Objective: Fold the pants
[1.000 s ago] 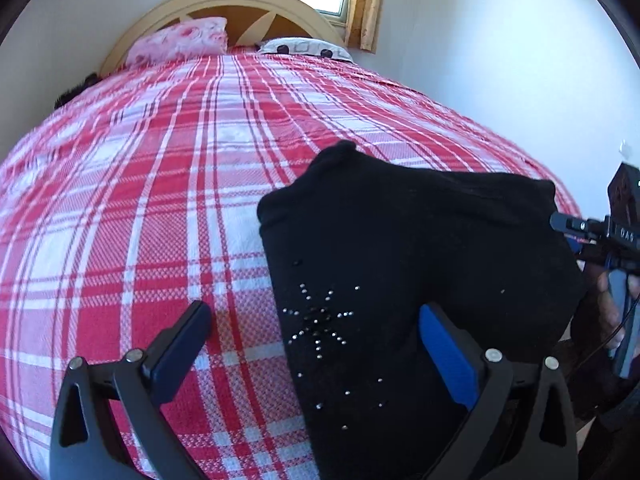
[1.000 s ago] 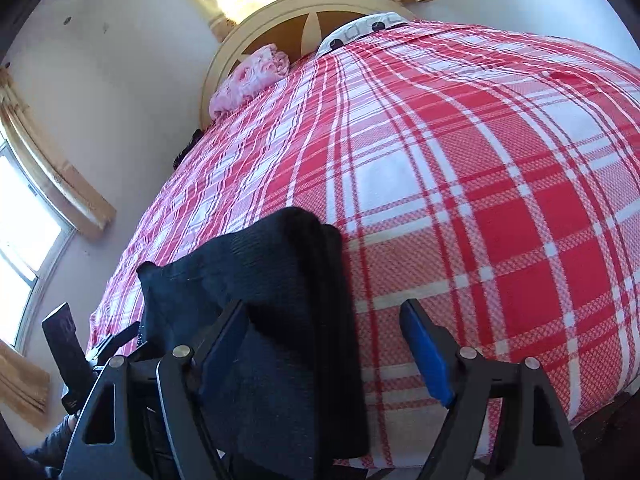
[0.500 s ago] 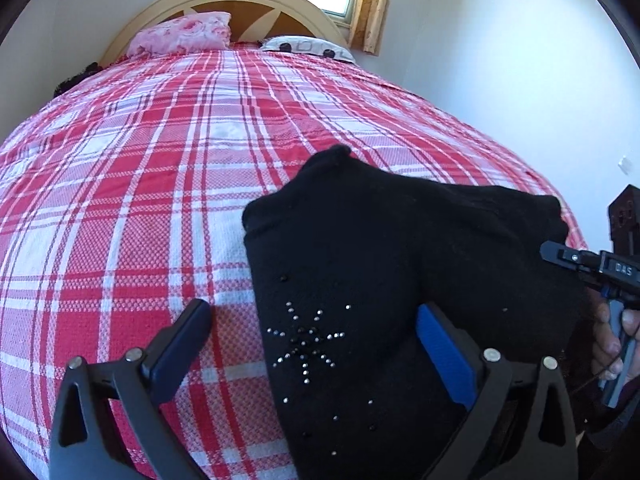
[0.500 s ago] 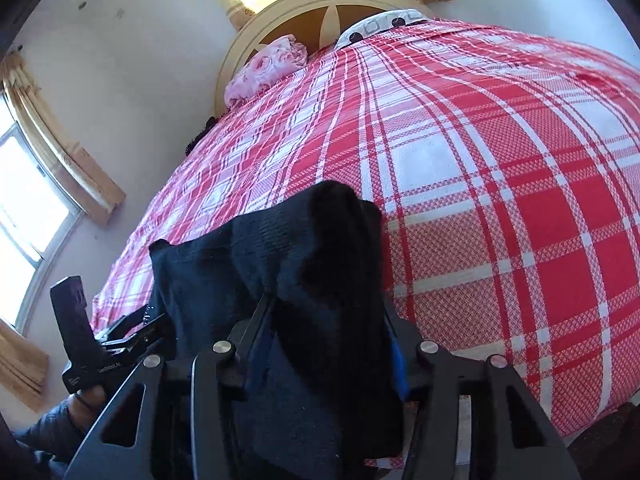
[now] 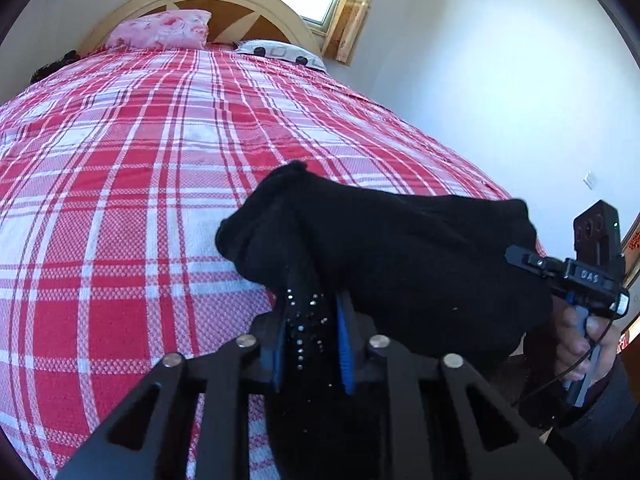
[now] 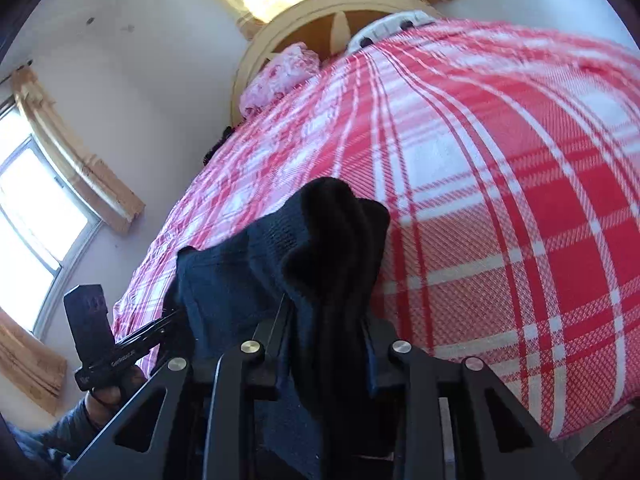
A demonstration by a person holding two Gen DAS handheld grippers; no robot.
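The black pants (image 5: 400, 248) lie folded at the near edge of the bed, with small shiny studs on the cloth near the left gripper. My left gripper (image 5: 310, 312) is closing, and its blue pads pinch a bunched ridge of the studded cloth. In the right wrist view the same pants (image 6: 320, 248) rise in a thick fold. My right gripper (image 6: 328, 328) is closing too, its jaws pressed on that fold from both sides. A hand (image 5: 580, 340) holds the right gripper's handle at the right edge of the left wrist view.
The red and white checked bed cover (image 5: 120, 200) stretches away to a curved wooden headboard (image 5: 240, 12). A pink pillow (image 5: 160, 34) and a white pillow (image 5: 280, 54) lie there. A white wall (image 5: 500, 100) runs along the bed's right side, with windows (image 6: 36, 208) on the left.
Both grippers went from wide open to clamped on the pants. The flat cloth has bunched into raised folds between the pads, and both views tipped slightly upward.
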